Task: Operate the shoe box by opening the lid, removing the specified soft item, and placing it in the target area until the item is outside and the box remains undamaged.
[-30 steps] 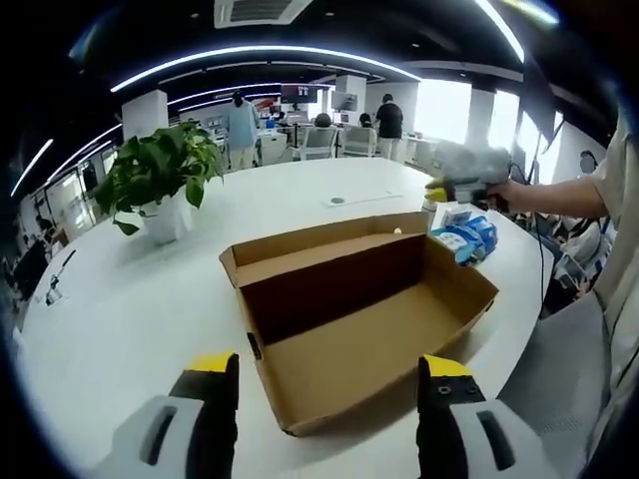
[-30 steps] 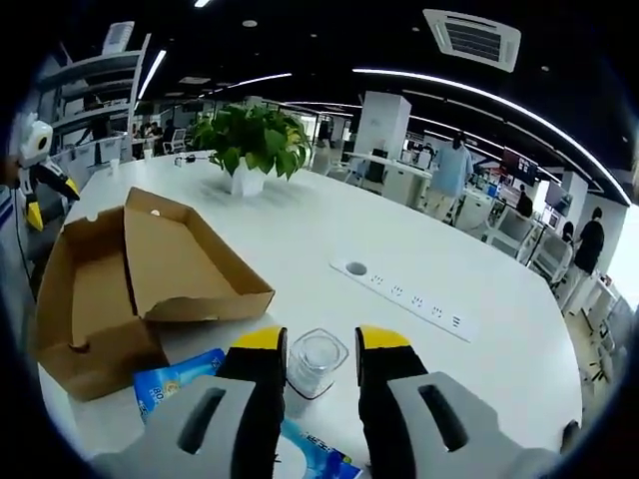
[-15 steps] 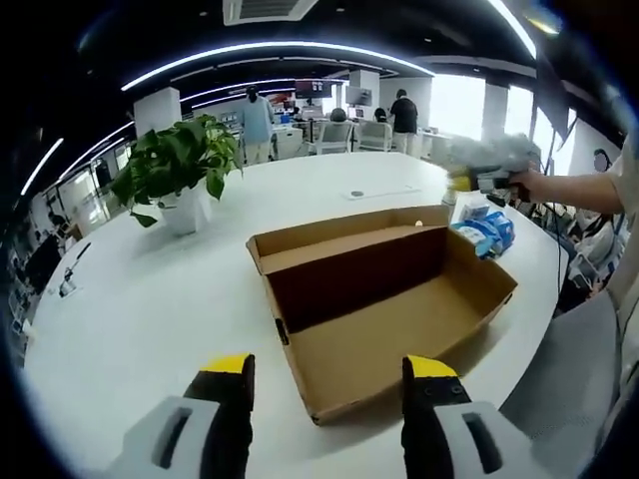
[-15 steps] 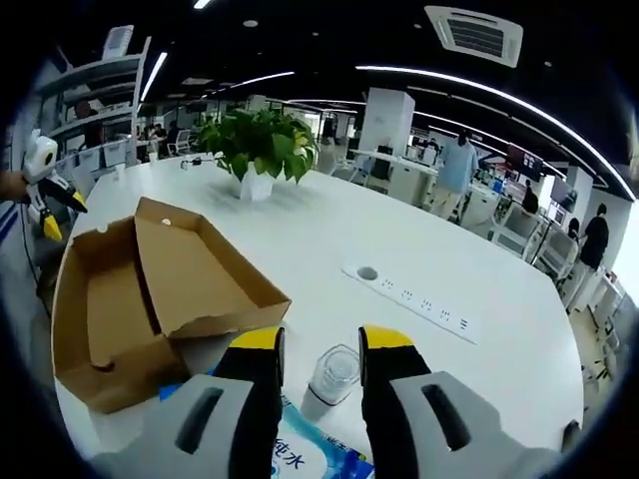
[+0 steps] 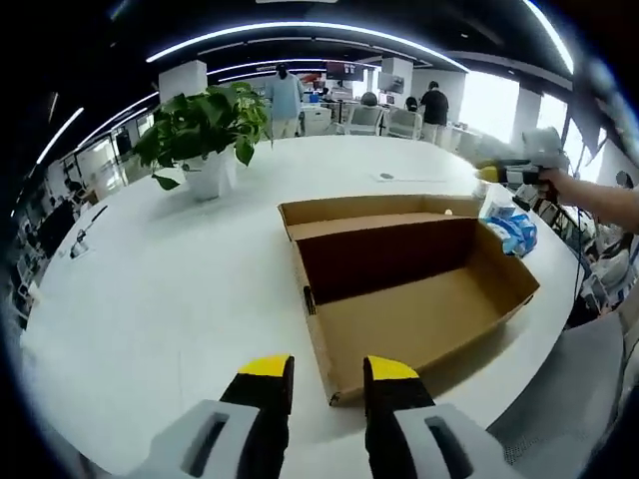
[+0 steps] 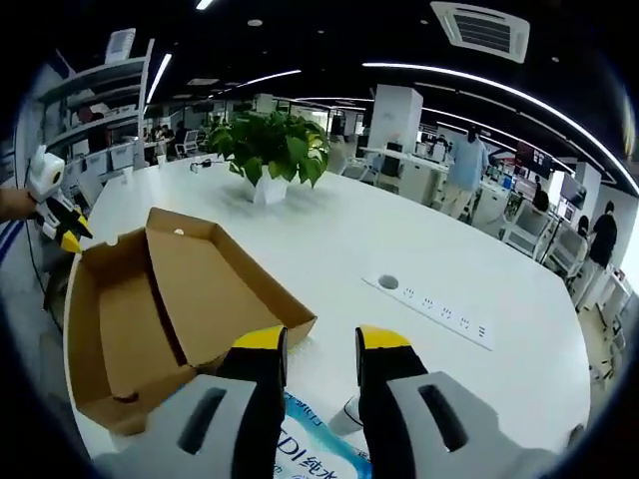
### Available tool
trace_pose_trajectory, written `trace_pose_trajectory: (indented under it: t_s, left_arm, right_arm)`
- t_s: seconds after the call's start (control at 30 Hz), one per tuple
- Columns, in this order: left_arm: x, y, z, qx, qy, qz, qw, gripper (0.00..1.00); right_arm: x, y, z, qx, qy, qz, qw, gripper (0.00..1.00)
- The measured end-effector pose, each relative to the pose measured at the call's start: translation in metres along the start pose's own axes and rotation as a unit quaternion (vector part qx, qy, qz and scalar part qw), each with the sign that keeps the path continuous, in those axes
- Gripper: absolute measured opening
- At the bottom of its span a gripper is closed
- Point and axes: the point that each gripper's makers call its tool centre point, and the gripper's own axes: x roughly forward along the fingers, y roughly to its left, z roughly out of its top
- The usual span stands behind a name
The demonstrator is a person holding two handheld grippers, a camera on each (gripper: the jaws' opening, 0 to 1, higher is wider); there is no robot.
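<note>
- Left gripper view: the shoe box (image 5: pixel 409 289) is lying open on the white table (image 5: pixel 150 289), its long axis running from 8 to 2 o'clock, lid flap standing along the far side.
- Bare tabletop is stretching toward 9 o'clock; a potted plant (image 5: pixel 205 130) is standing at 11 o'clock.
- The blue soft pack (image 5: pixel 511 232) is resting just beside the box's 2 o'clock end, outside it.
- Left gripper (image 5: pixel 329 367): jaws narrowly parted, gripping nothing, hovering near the box's near corner.
- Right gripper (image 6: pixel 321 339): jaws slightly apart, holding nothing, above the pack (image 6: pixel 310 449); the power strip (image 6: pixel 439 309) is lying at 2 o'clock.
</note>
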Motion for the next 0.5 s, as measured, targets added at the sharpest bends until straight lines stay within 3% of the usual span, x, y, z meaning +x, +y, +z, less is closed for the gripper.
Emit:
trace_pose_trajectory:
  t_s: [0.5]
  left_arm:
    - [0.012, -0.001, -0.012, -0.048, 0.031, -0.002, 0.9984, 0.06]
  right_arm:
    - [0.027, 0.019, -0.003, 0.051, 0.037, 0.019, 0.9978, 0.22]
